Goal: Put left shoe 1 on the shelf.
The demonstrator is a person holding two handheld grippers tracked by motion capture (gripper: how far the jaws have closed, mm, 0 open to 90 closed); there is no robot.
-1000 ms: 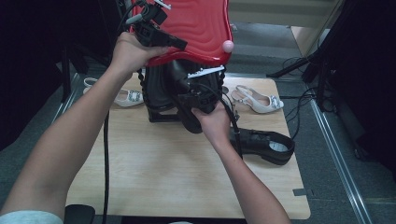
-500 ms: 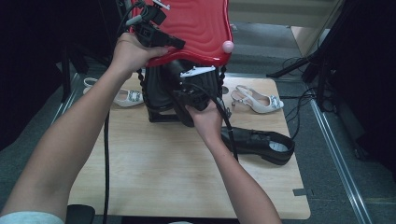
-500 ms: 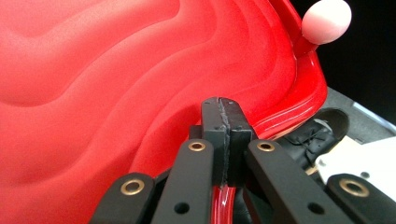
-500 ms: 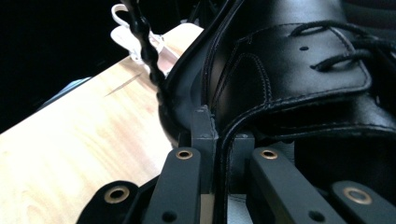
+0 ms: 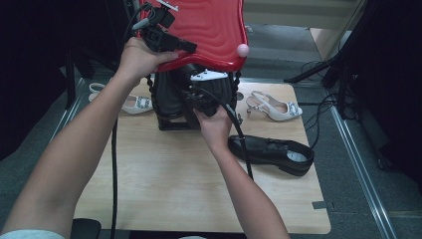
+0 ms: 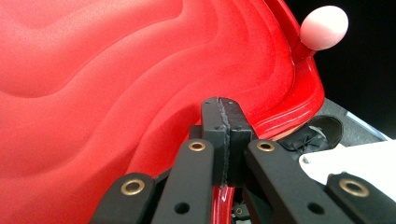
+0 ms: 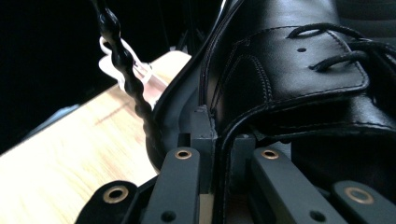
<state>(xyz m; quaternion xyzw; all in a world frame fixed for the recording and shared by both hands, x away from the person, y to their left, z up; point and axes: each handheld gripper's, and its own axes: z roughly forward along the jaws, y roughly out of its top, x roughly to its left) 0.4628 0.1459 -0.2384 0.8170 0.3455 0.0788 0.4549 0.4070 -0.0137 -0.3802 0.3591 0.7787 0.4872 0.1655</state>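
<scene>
The bench [image 5: 164, 199] carries an open black box [image 5: 169, 99] at its far side, and the big red lid [image 5: 209, 30] stands raised above it just as it did a second ago. The left gripper [image 6: 223, 105] is closed tight on the lid's front rim and props it up; the jaws meet with only the thin red edge between them.

The change is on the right side. The right gripper [image 7: 219, 126] has moved away from the person and up, from over the middle of the bench to the mouth of the box, right under the lid. It is clamped on the back collar of a black lace-up shoe [image 7: 299, 70], one jaw inside the opening and one outside. That shoe now sits at or just within the front of the box, beside the beaded chain [image 7: 130, 88] that hangs from the lid. I judge that the shoe is being packed away and is nearly home, though whether its sole already rests on the box floor I cannot tell.

With the hand gone forward, the second black shoe [image 5: 271, 152] lies fully uncovered on the bench at the right, probably next in line. Two pale heeled sandals [image 5: 274, 105] [image 5: 134, 102] flank the box, unmoved. The small pink knob [image 5: 242, 50] sits at the lid's corner.
</scene>
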